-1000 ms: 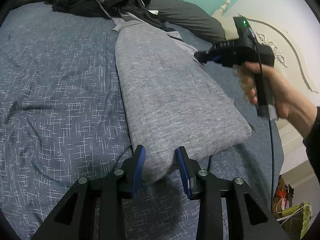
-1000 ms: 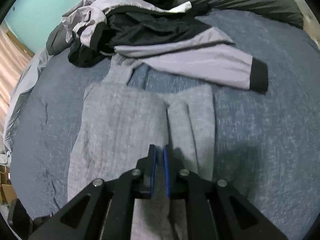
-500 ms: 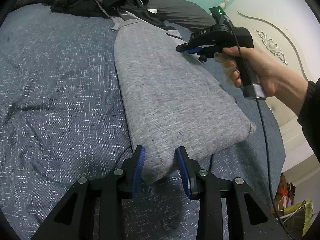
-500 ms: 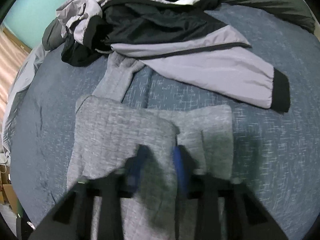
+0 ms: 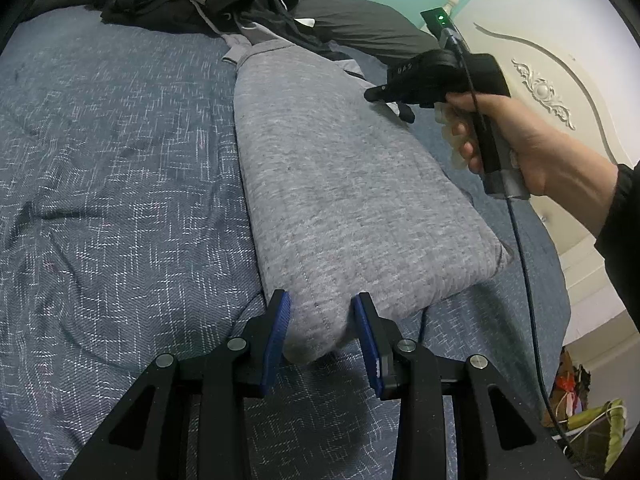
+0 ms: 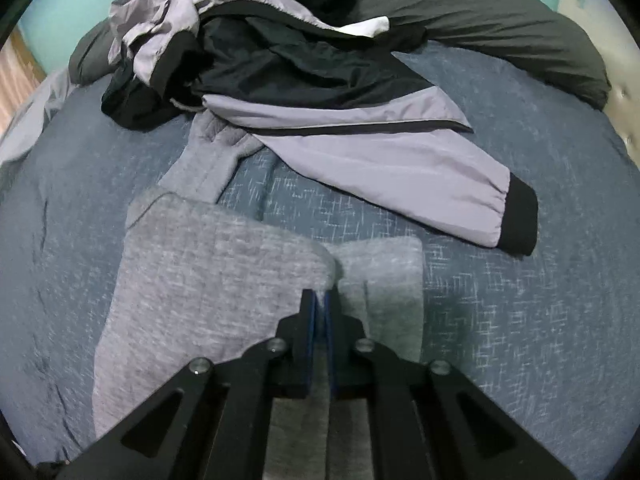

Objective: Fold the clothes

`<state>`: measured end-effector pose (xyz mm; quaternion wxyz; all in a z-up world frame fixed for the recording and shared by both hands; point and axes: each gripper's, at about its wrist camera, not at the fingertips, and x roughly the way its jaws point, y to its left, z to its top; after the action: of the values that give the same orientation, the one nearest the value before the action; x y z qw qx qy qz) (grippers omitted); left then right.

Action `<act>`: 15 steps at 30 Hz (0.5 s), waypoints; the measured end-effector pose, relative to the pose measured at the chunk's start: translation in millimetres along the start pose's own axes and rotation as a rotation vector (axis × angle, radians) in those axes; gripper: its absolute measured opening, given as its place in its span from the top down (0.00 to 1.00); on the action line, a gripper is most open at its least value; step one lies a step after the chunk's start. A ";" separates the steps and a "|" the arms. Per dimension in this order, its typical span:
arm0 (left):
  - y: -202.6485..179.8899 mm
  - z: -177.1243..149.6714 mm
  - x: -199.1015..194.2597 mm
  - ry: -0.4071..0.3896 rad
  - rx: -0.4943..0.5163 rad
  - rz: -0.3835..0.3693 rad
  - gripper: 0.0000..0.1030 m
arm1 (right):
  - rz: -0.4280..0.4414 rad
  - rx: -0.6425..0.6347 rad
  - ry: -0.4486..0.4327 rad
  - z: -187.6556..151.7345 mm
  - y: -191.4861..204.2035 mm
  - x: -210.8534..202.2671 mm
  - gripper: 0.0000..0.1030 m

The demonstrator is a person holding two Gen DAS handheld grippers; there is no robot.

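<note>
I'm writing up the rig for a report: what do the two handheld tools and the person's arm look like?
Each tool has black, angular, cut-out fingers with blue pads and silver screw heads. The right tool has a black pistol-style body, a green indicator light, and a dark cable hanging down. The hand holding it emerges from a black sleeve.

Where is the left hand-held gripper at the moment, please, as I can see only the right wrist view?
Observer: The left hand-held gripper is clamped on the near corner of the grey garment.
Operator: Thank you. How does my right hand-held gripper look from that side?
Observer: The right hand-held gripper has its tips at the garment's far side edge. Its jaws have just been closing and look shut, but I cannot tell whether cloth is caught between them.
Operator: Is anything trailing from it?
Observer: Yes, a dark cable hangs from its handle and runs down past the garment's other near corner.
</note>
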<state>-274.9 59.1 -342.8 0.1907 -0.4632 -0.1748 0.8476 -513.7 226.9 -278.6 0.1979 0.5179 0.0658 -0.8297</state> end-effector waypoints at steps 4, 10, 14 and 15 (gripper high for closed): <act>1.3 1.8 2.2 0.002 -0.007 -0.004 0.64 | 0.097 0.054 -0.007 -2.7 -9.5 -14.5 0.87; 2.2 3.5 2.5 0.003 -0.018 -0.009 0.64 | 0.226 0.109 0.002 -40.7 -20.4 -46.9 0.66; 1.1 3.4 2.4 0.003 -0.017 -0.007 0.64 | 0.264 0.096 0.016 -66.5 -20.9 -58.5 0.66; 0.6 2.9 2.1 0.003 -0.017 -0.007 0.64 | 0.262 0.085 0.025 -73.0 -19.7 -60.5 0.66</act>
<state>-278.5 59.3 -343.2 0.1902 -0.4654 -0.1834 0.8448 -437.3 283.5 -260.1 0.2816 0.5402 -0.0349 -0.7922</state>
